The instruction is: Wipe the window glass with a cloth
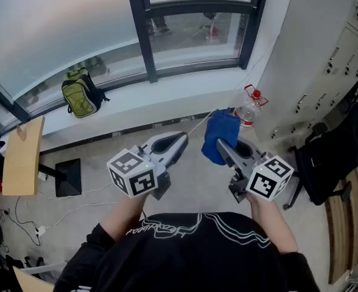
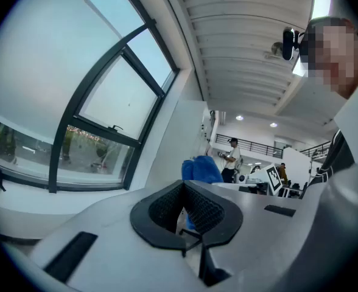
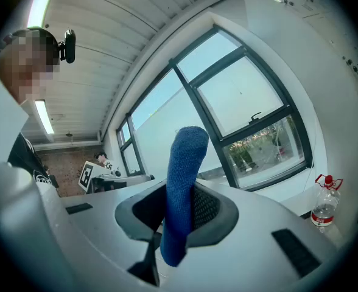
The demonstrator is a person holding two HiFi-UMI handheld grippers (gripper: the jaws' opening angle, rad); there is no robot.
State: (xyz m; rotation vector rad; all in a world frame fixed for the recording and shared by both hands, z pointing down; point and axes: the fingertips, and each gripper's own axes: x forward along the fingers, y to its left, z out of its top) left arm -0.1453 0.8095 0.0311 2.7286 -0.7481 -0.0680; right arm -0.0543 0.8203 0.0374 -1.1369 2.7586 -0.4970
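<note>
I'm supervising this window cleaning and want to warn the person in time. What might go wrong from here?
1. The cloth is pinched only along a narrow fold in the right tool, and much of it sticks out loose. Pressed against the glass, it may slip or pull free.
2. The water bottle stands on the sill close to that tool, so a low sweep might knock it over.

The cloth [image 3: 182,181] is blue terry with a rough, fuzzy nap. The left gripper [image 2: 183,215] and right gripper [image 3: 176,215] have smooth matt grey plastic shells. Their pads [image 2: 206,212] are black and finely dimpled. The window glass [image 1: 191,38] is smooth in a dark matt frame [image 1: 141,23]. The bottle [image 1: 249,111] is clear glossy plastic.
</note>
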